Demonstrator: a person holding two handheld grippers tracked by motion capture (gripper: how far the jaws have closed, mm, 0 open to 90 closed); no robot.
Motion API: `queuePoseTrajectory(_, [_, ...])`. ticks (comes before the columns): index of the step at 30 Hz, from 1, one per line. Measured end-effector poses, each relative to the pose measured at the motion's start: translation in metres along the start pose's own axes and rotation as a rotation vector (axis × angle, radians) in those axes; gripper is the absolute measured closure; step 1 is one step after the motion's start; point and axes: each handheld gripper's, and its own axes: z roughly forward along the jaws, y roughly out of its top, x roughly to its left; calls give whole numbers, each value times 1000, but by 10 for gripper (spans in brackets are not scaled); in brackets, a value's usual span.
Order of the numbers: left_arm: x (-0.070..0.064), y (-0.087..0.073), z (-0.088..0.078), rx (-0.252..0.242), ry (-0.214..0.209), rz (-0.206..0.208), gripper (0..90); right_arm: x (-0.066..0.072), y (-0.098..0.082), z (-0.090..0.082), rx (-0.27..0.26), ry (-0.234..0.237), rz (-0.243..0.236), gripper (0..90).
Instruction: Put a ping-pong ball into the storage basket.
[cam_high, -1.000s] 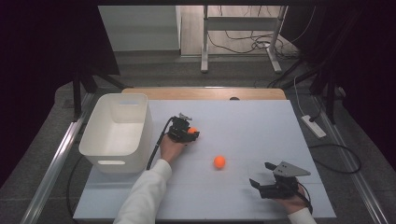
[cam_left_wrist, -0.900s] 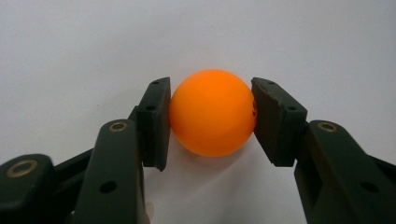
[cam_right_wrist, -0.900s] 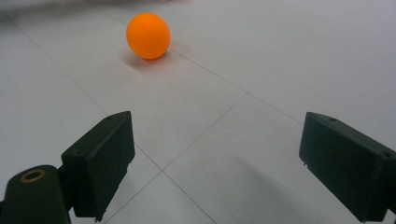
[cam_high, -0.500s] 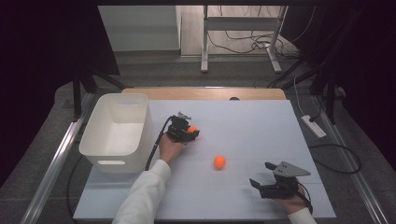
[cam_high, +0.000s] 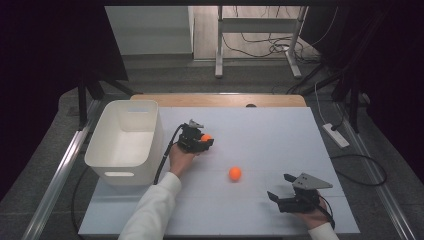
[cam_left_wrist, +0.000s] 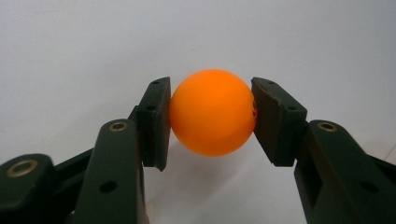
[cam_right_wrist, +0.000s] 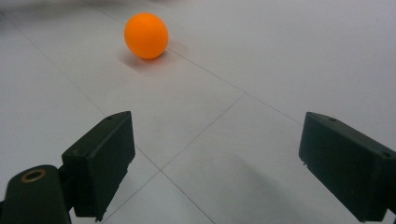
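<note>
So the left gripper (cam_high: 200, 140) has its jaws clamped on an orange ping-pong ball (cam_left_wrist: 212, 112), pads pressing both sides of it, just above the white tabletop (cam_high: 260, 135). The white plastic bin (cam_high: 127, 137) sits right off to that gripper's side, close by, and from what I can see it's empty. A second orange ball (cam_high: 235, 173) lies loose on the table, out ahead of the right gripper (cam_high: 282, 195), whose jaws are spread wide with nothing in them. My guess: first ball is grabbed but not dropped in yet, second one hasn't been touched, so barely halfway on ball one.
</note>
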Motion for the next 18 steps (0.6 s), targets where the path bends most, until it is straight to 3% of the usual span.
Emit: queuePoseTrajectory(18, [-6, 3, -20, -61, -16, 11, 507, 0, 1, -1, -2, -6, -4, 103])
